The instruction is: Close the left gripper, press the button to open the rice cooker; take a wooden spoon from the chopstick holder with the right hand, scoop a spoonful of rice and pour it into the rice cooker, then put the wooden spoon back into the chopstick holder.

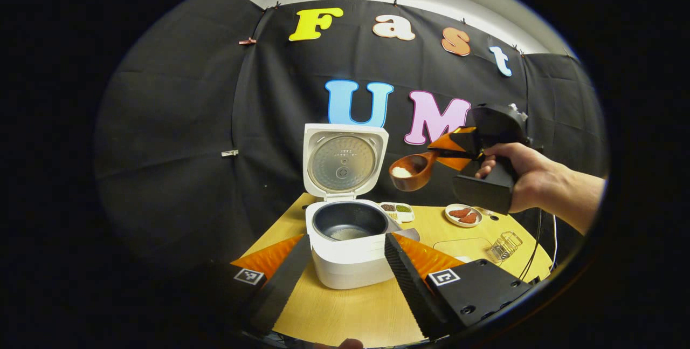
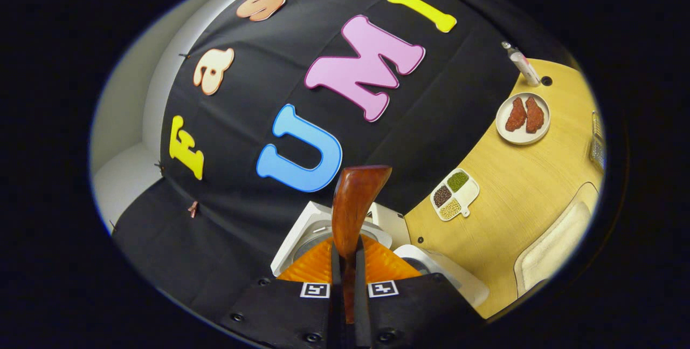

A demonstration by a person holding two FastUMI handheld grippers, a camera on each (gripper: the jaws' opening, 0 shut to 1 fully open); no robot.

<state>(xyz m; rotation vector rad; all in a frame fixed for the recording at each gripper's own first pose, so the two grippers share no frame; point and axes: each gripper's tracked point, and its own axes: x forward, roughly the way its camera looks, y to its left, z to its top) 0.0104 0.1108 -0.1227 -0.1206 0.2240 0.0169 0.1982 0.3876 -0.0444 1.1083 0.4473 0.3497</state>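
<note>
The white rice cooker (image 1: 347, 249) stands on the pale wooden table (image 1: 356, 311) with its lid (image 1: 344, 161) raised upright, just beyond the left gripper (image 1: 345, 273), whose fingers are spread wide to either side of it. A little rice lies in its dark inner pot (image 1: 349, 220). Above and to its right, a hand (image 1: 531, 176) holds the right gripper (image 1: 450, 154), clamped on the handle of a brown wooden spoon (image 1: 414, 170) (image 2: 353, 209) carrying white rice. Behind are a divided dish of beans (image 1: 398, 210) and a round white plate (image 1: 462, 215). The wire chopstick holder (image 1: 505, 245) stands at the right.
</note>
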